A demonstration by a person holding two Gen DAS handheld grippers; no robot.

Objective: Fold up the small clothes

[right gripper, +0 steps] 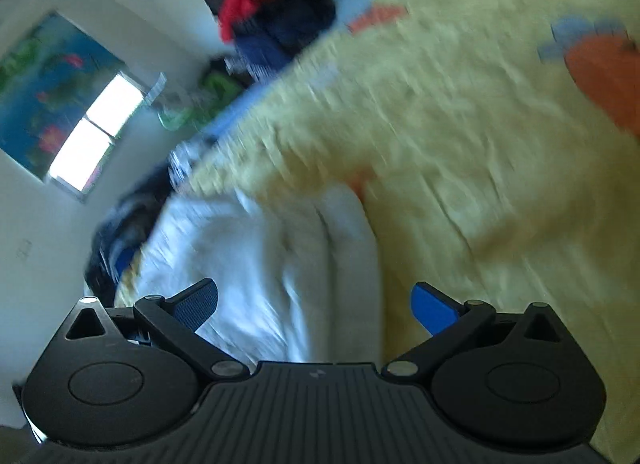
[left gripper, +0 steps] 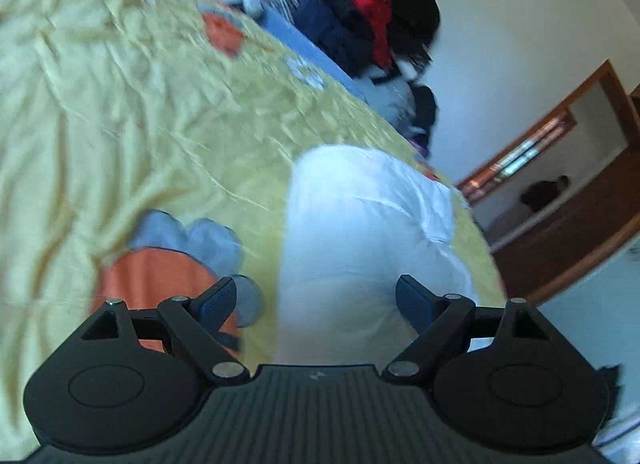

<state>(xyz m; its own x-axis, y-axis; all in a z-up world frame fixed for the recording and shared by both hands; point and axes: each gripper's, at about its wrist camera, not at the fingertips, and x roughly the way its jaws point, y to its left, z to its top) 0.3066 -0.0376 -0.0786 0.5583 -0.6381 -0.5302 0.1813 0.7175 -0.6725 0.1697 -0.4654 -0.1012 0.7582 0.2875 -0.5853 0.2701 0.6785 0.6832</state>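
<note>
On the yellow bed (left gripper: 120, 124), by its edge, the white cloth (left gripper: 360, 232) lies in a folded heap. Left gripper (left gripper: 316, 300) and right gripper (right gripper: 316, 304) both gape wide, empty, just above it, maybe so it can rest.

A bedroom in a home. Shown by a bed under a crumpled yellow bedspread (left gripper: 120, 112) printed with orange and grey-blue shapes, a heap of red, navy and black clothes (left gripper: 360, 16) piled against a plain white wall (left gripper: 520, 24), a wood-framed mirror (left gripper: 560, 168) beside the bed, a bright window (right gripper: 96, 132), and a blue flowered hanging (right gripper: 44, 80) next to it. Blurred throughout.
</note>
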